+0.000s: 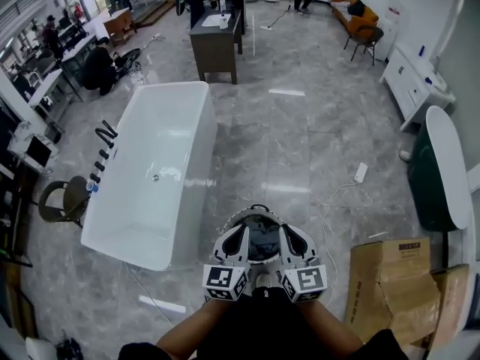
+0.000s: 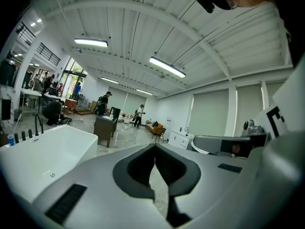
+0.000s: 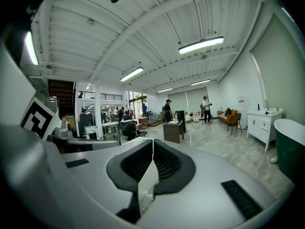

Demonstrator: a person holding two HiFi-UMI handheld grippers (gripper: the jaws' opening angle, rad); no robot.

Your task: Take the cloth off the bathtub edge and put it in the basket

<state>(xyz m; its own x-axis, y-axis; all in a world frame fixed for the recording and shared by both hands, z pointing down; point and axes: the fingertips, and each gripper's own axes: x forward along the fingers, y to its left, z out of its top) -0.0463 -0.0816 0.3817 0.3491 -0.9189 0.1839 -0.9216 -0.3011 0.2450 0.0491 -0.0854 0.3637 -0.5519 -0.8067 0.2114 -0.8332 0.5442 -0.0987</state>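
Bathtub (image 1: pixel 172 86) edge bare; cloth (image 1: pixel 260 240) seemingly in the basket (image 1: pixel 259 209)
The white bathtub runs lengthwise away from me; the round basket sits under the hands, dark cloth bunched inside, no long axis readable; left gripper (image 2: pixel 155 151) and right gripper (image 3: pixel 152 147) hover side by side, jaws together on nothing, the drop apparently done.

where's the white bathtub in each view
Head view: the white bathtub is left of centre, running from the middle of the picture down to the lower left.
Left gripper view: lower left.
Right gripper view: not in it.
Shared landmark: the dark cabinet on the floor beyond the tub.
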